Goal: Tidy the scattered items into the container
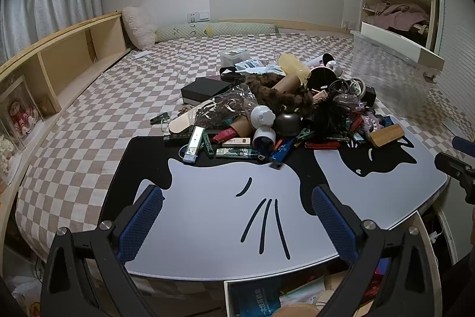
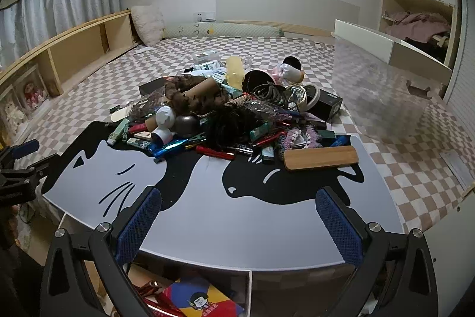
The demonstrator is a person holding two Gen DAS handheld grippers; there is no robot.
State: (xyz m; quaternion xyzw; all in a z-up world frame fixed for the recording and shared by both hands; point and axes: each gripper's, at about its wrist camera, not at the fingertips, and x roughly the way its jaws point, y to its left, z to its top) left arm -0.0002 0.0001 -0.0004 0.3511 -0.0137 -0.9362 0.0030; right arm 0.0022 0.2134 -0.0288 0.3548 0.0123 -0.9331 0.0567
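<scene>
Two grippers, left gripper [image 1: 237,216] and right gripper [image 2: 239,216], hang with jaws wide and nothing between them over the near edge of the cat-print board [image 1: 225,230]. Clutter [image 1: 267,112] is heaped along its far edge, a wooden brush [image 2: 320,158] nearest its right corner. Beyond on the checked bed [image 1: 98,115], right, stands the clear bin [image 2: 386,91].

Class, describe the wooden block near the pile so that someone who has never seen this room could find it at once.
Start at the cat-patterned board lying on the checkered bed. A heap of clutter covers its far edge. At the heap's right-hand front lies the wooden block: a flat, rounded, pale-brown bar, the only plain wood piece among shiny, colourful small things.
</scene>
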